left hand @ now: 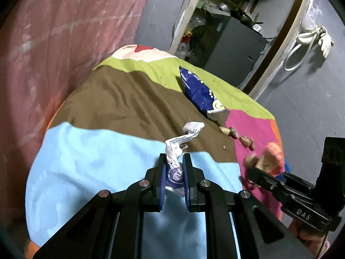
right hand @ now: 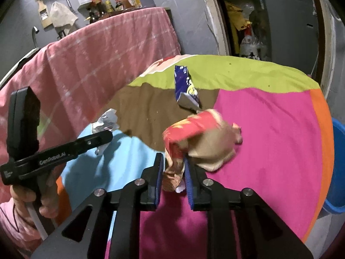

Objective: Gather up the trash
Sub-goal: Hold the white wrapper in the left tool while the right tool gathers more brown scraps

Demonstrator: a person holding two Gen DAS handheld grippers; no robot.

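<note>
**Two wrappers in the grippers, more trash left on the table**

Left wrist view: the left gripper (left hand: pixel 175 161) is closed on a twisted white wrapper (left hand: pixel 179 149), which sticks up from between its blue pads above a round table draped in a patchwork cloth (left hand: pixel 86 155) of blue, brown, green and pink. Further back on the cloth lies a blue snack bag (left hand: pixel 199 88), untouched. Between it and the table's right edge sit a few small brown scraps (left hand: pixel 234 132) and crumbs.

Right wrist view: the right gripper (right hand: pixel 173 164) has a crumpled red and tan wrapper (right hand: pixel 200 136) between its pads; the picture is blurred there, and the pads look slightly apart, so whether they press on it cannot be told. A blue bin (right hand: pixel 337 168) shows just past the table's right edge, partly hidden.

Judging by this, collecting is midway: two pieces are lifted but neither is in the bin, and the blue bag and scraps remain.
</note>
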